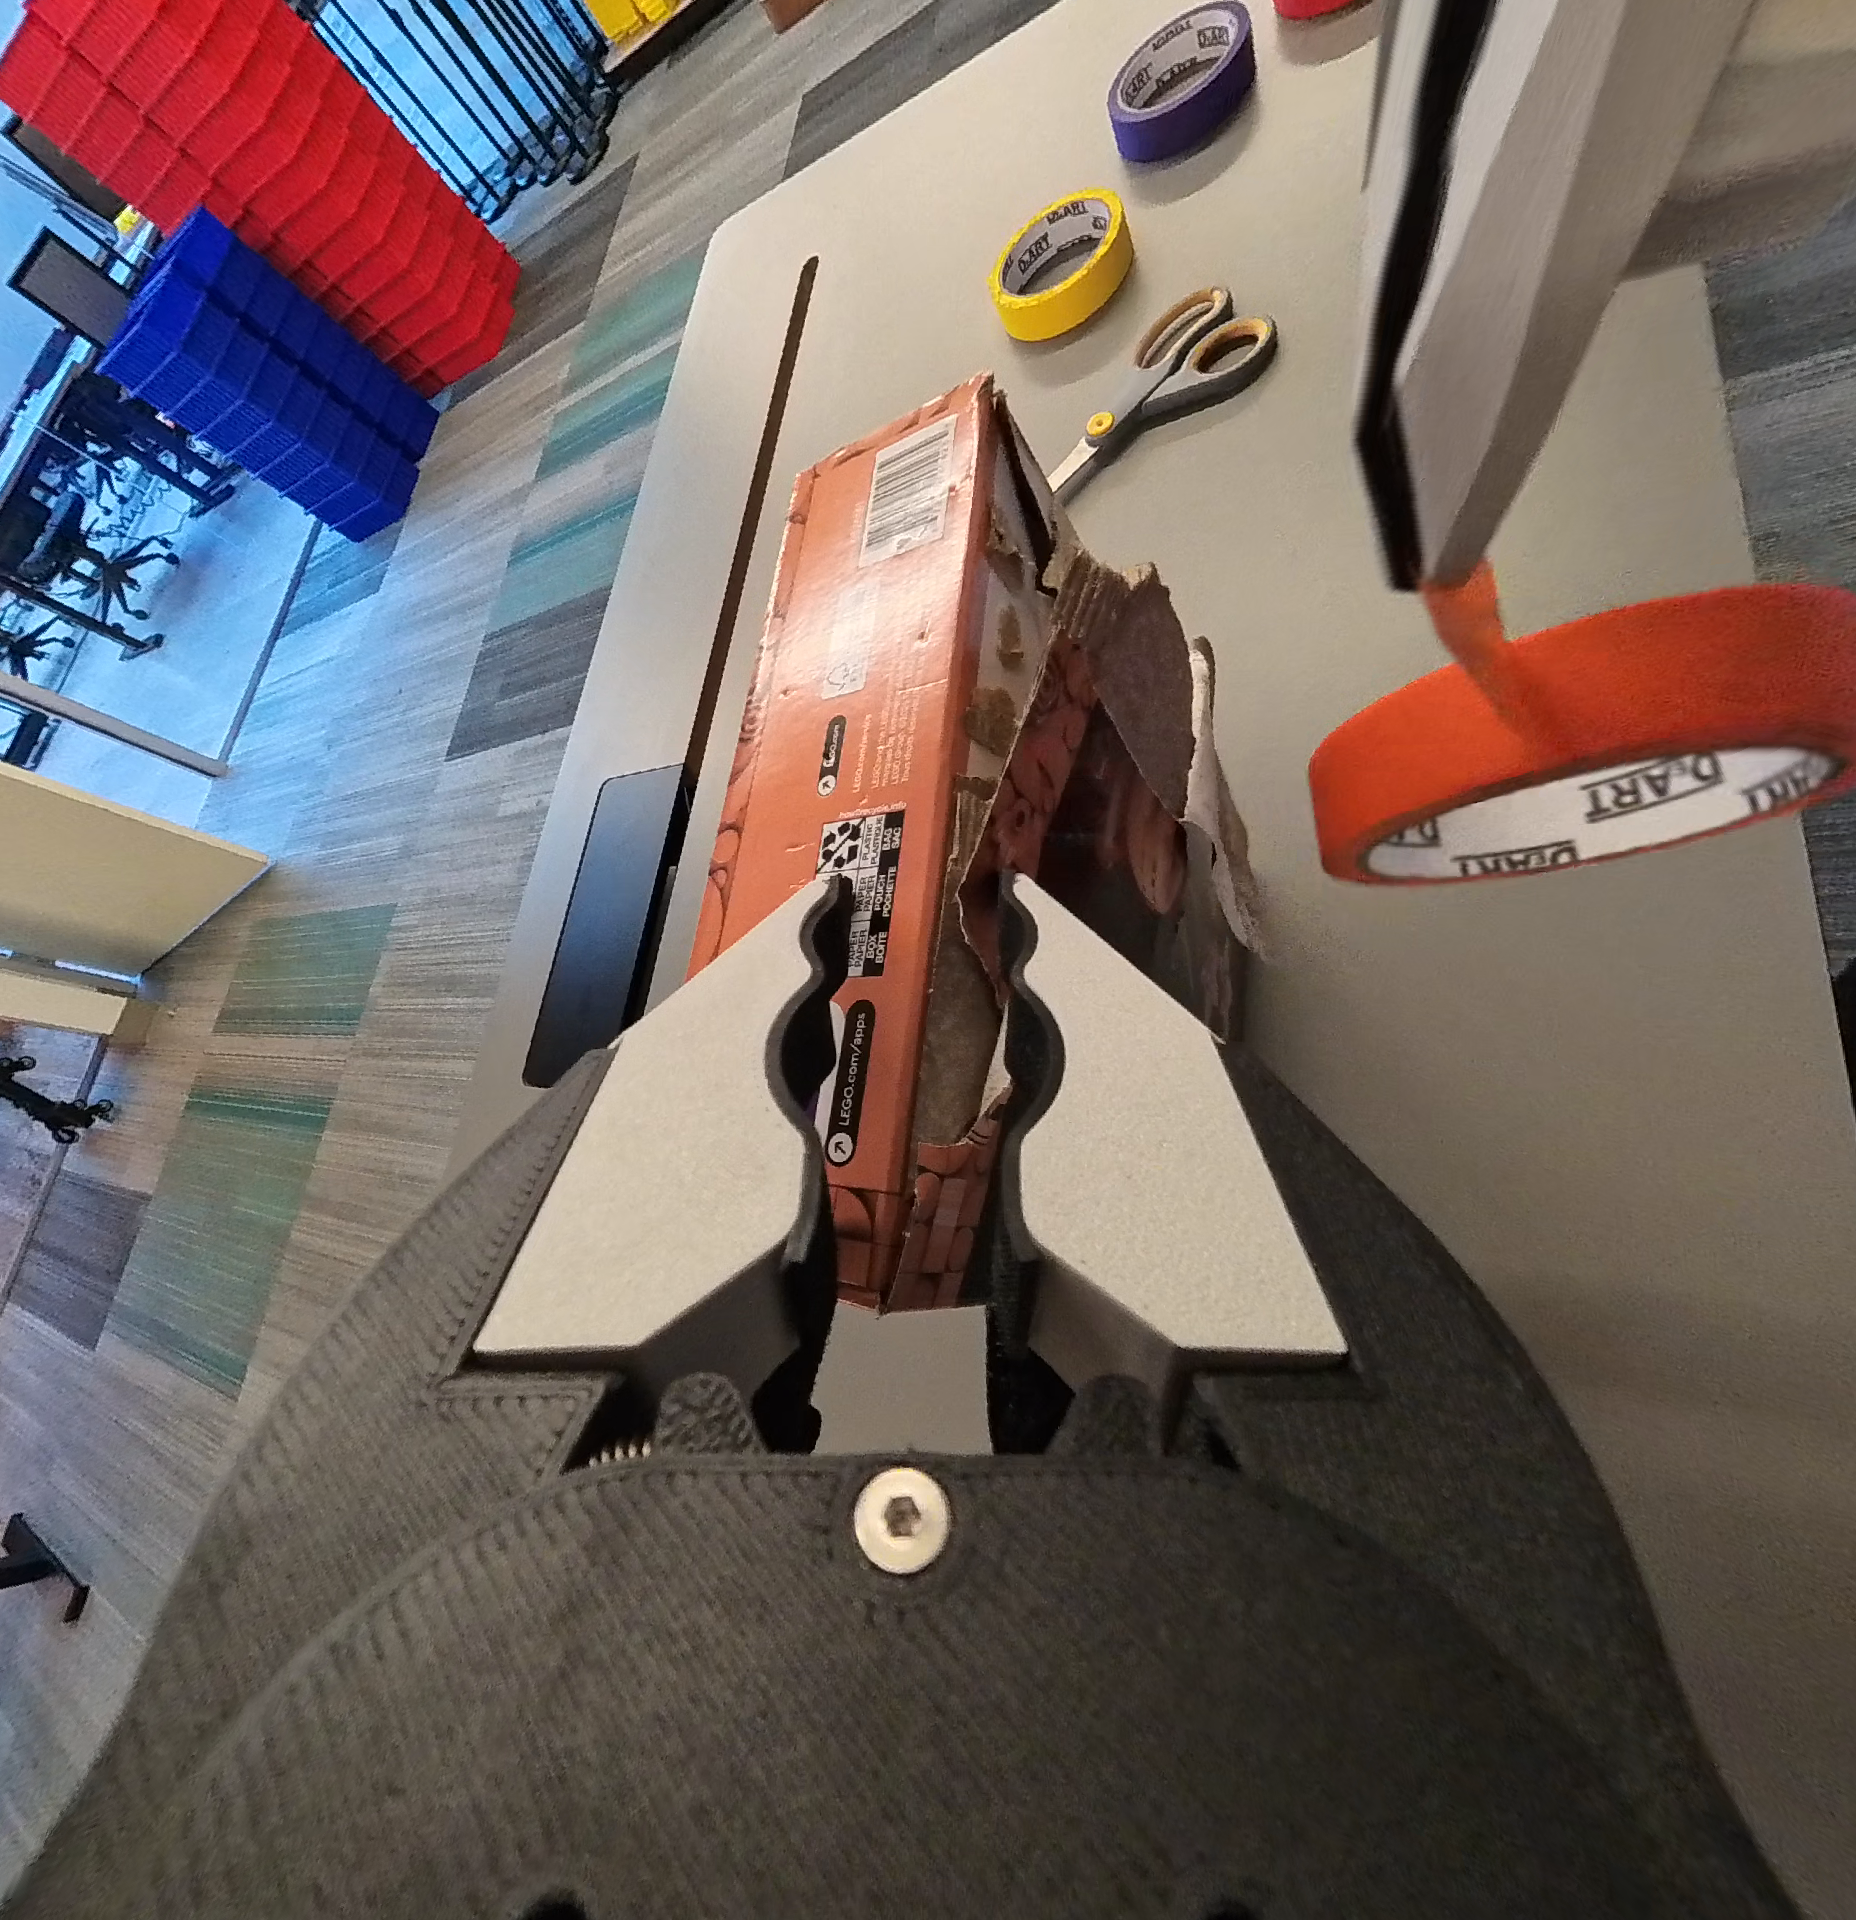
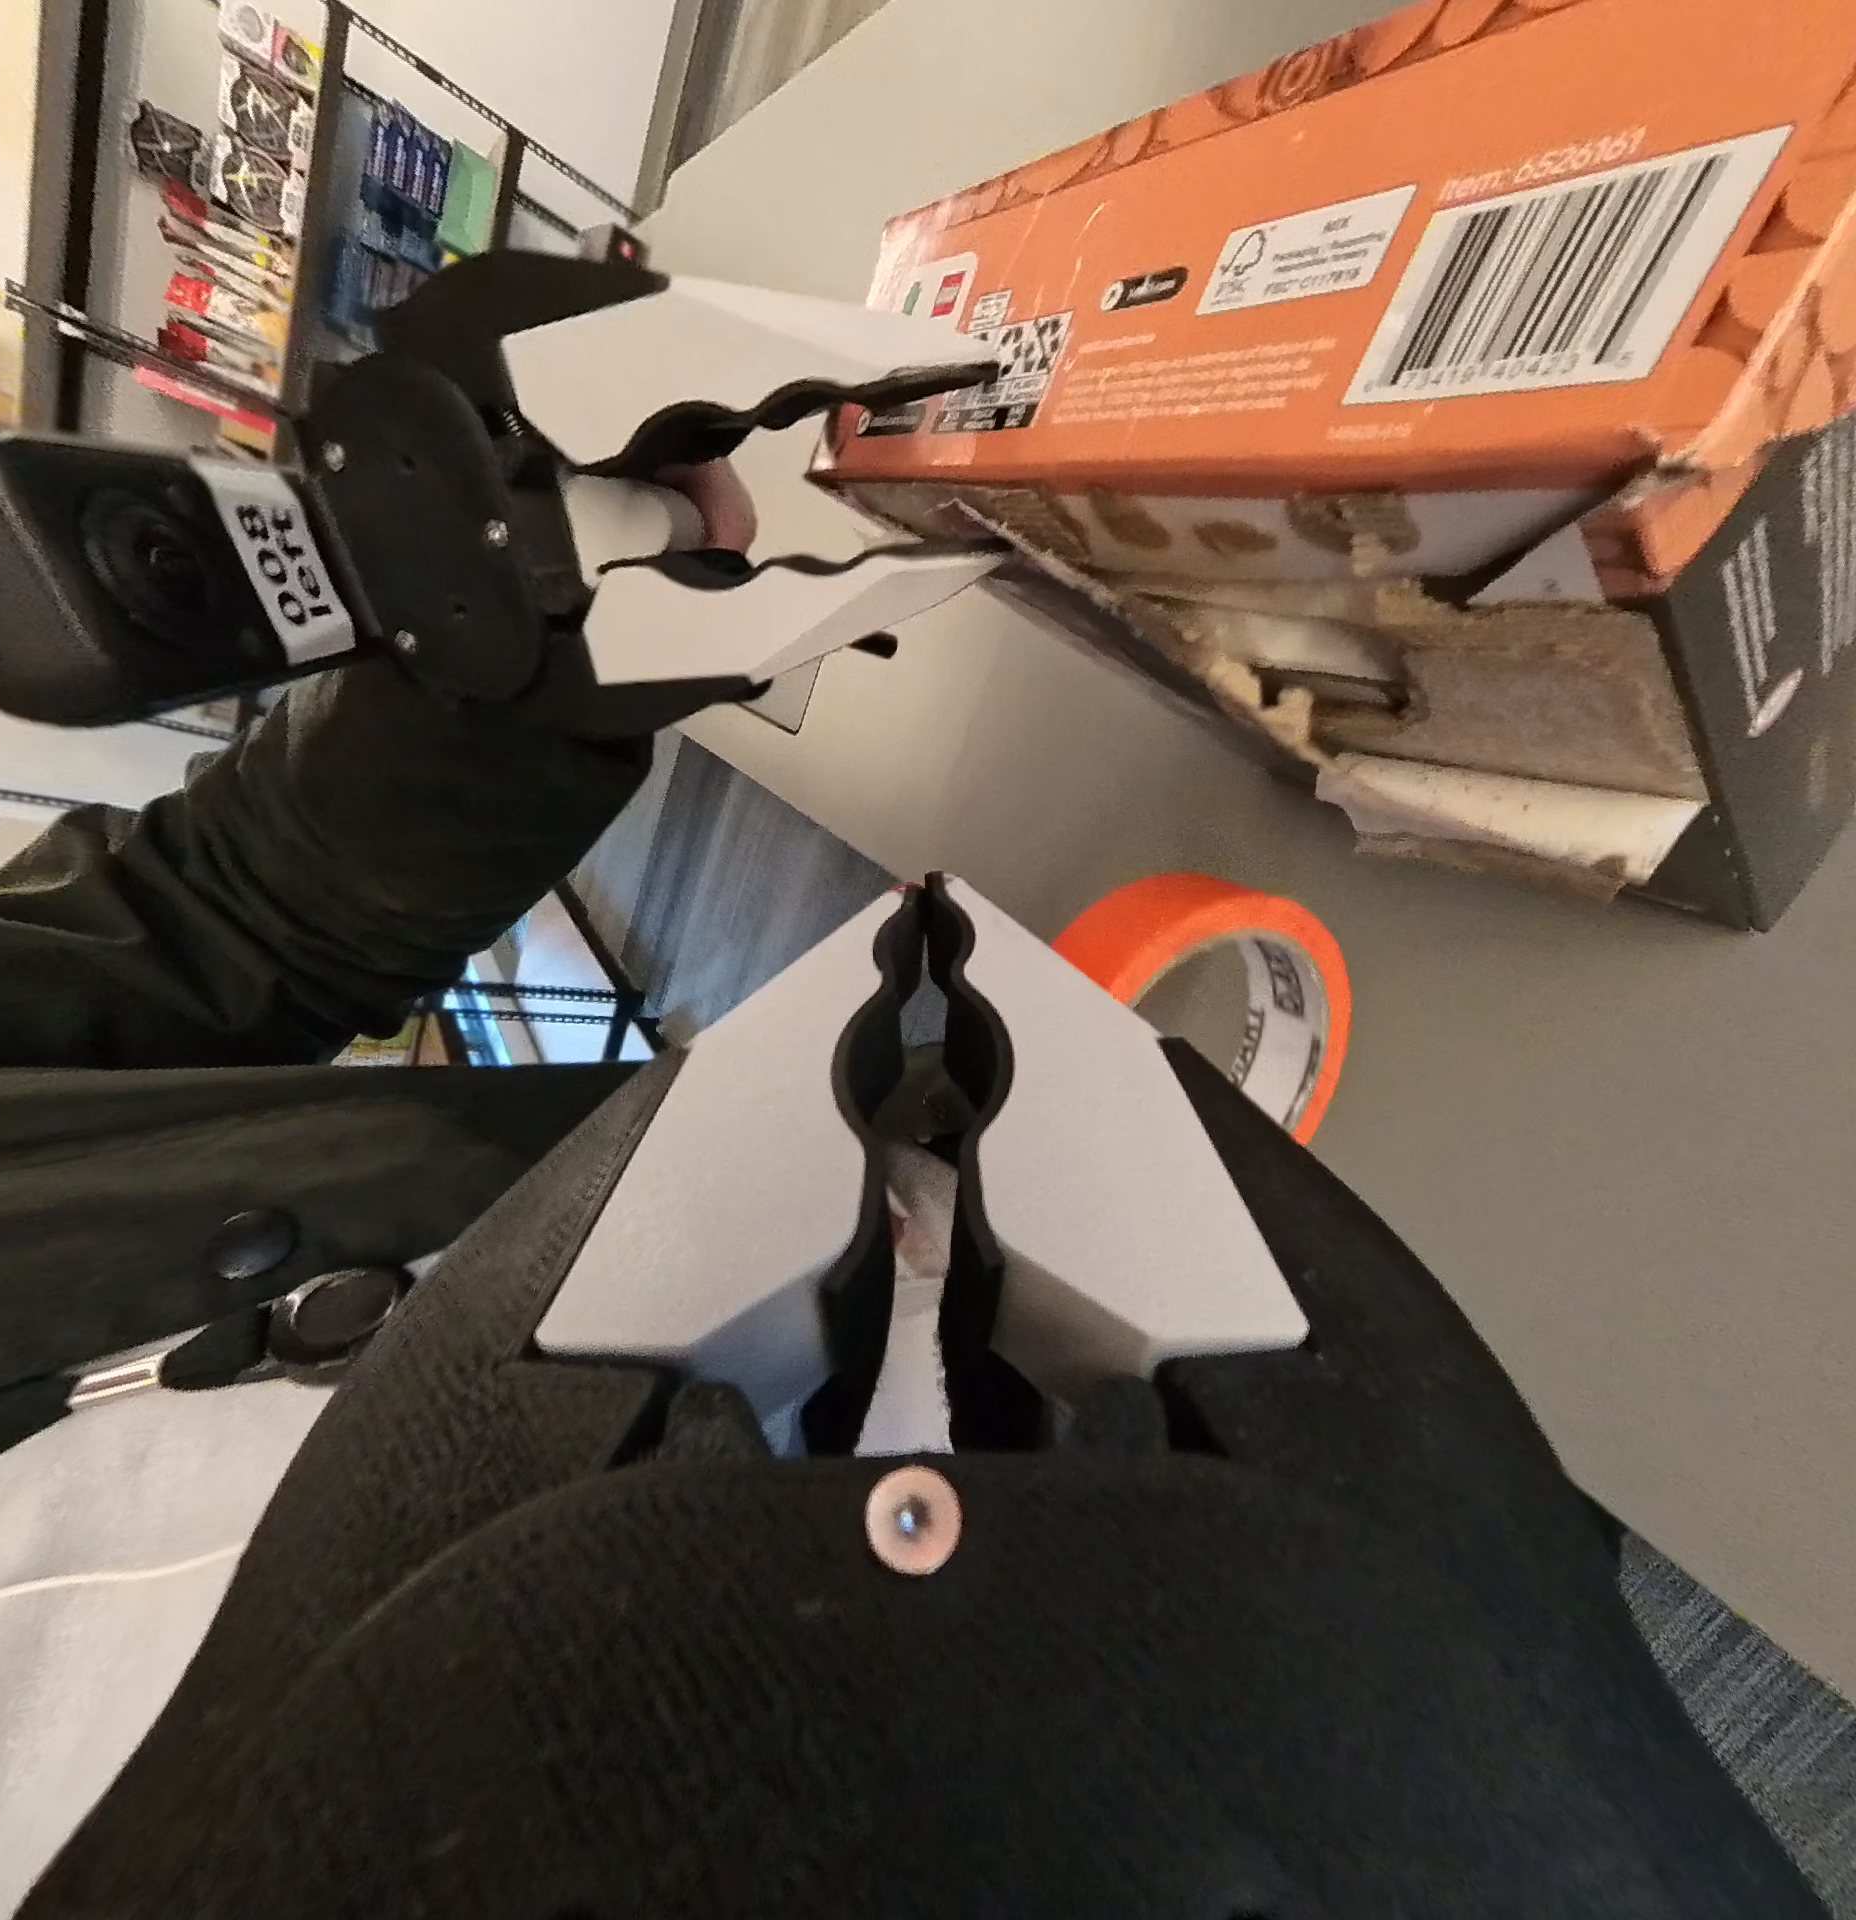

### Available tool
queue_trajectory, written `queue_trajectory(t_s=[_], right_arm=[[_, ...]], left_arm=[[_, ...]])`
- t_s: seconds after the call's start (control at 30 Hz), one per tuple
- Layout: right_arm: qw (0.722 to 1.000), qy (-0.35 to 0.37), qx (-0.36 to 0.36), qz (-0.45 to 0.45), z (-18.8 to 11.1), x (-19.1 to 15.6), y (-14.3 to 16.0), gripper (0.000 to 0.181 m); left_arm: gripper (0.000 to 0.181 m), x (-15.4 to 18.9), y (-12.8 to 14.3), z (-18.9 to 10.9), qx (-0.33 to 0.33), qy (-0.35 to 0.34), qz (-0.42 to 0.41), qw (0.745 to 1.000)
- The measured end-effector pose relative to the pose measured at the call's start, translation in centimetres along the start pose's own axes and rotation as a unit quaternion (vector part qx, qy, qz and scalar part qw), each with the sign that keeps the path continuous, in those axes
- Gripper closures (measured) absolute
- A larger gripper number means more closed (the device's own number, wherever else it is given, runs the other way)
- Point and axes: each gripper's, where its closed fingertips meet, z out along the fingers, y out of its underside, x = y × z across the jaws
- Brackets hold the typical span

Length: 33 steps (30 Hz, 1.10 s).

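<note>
The left gripper [image 1: 919, 883] has its jaws part-open and clamped across the near end of an orange cardboard box [image 1: 862, 748], one finger [image 1: 695, 1091] pressed on the printed orange side and the other on the torn face. In the right wrist view the same gripper [image 2: 991, 468] reaches in from nine o'clock, held by a gloved hand [image 2: 384, 810] in a black sleeve, and pinches the box [image 2: 1319, 343] at its left end, with one finger on the labelled side and the other under the ripped edge. The box stands on its long edge on the grey table [image 1: 1423, 1195], running away toward twelve o'clock from the left gripper, its flap torn and brown card showing.

The right gripper [image 2: 929, 914] has its jaws brought together, tips touching, nipping a loose strip of tape. From the left wrist view this gripper [image 1: 1423, 561] comes down from one o'clock, and the orange strip rises from the orange tape roll [image 1: 1589, 738] up to its tips. The roll sits at about three o'clock of the box, apart from it; in the right wrist view it [image 2: 1256, 997] lies just past the closed tips, at one o'clock.

Farther off, at twelve to one o'clock beyond the box, lie grey-handled scissors [image 1: 1163, 395], then a yellow tape roll [image 1: 1059, 265], then a purple tape roll [image 1: 1178, 83]. A dark flat tablet [image 1: 612, 914] lies on the table at nine o'clock of the box
</note>
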Motion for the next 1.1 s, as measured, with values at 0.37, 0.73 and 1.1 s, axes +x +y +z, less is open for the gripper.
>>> queue_trajectory(t_s=[0.37,0.73,1.1], right_arm=[[0.997,0.018,0.003,-0.073,1.8,0.4,-5.4,0.181],[0.997,-0.018,-0.031,-0.07,2.0,-1.8,-3.6,0.181],[0.991,-0.032,-0.072,-0.113,2.5,-3.5,-2.6,0.181]], left_arm=[[0.154,0.2,0.0,0.0,0.004,-0.001,0.006,1.0],[0.154,0.2,0.0,0.2,0.005,-0.002,0.006,1.0],[0.154,0.3,-0.1,0.2,0.008,0.0,0.006,1.0]])
